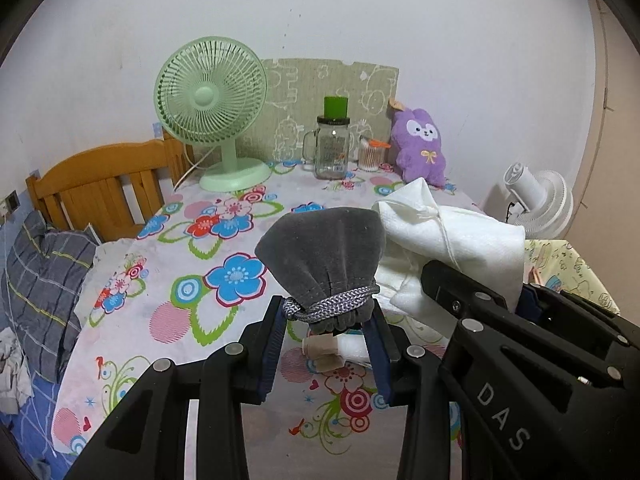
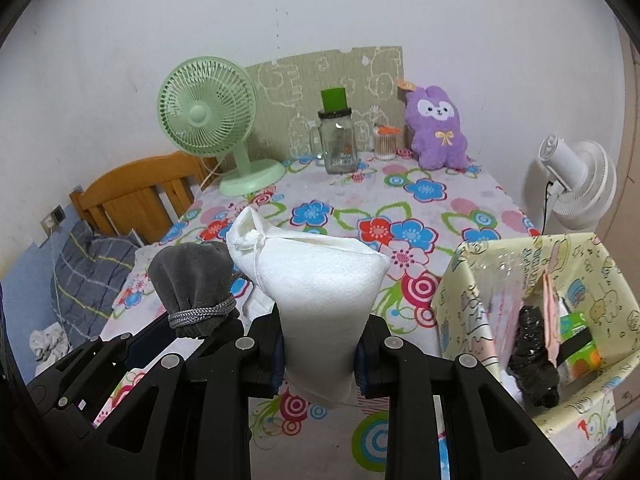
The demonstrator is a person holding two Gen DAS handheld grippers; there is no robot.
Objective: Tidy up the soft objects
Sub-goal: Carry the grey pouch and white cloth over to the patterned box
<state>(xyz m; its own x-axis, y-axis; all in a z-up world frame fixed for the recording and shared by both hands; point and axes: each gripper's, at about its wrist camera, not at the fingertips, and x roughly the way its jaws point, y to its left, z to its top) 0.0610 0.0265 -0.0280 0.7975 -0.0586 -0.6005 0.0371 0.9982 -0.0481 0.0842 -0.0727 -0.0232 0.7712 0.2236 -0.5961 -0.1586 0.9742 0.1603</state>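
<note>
Above floral tablecloth point(image 2: 440, 208), pouches point(image 1: 324, 256) between tongs point(image 1: 326, 320).

At the back of your flowered table point(image 2: 460, 216) stand a green fan point(image 2: 208, 120), a glass jar point(image 2: 338, 140) and a cotton-swab pot point(image 2: 386, 146).

White pouch point(image 2: 320, 280) bottom hidden between tool pads; box point(image 2: 536, 320) contents unclear
</note>
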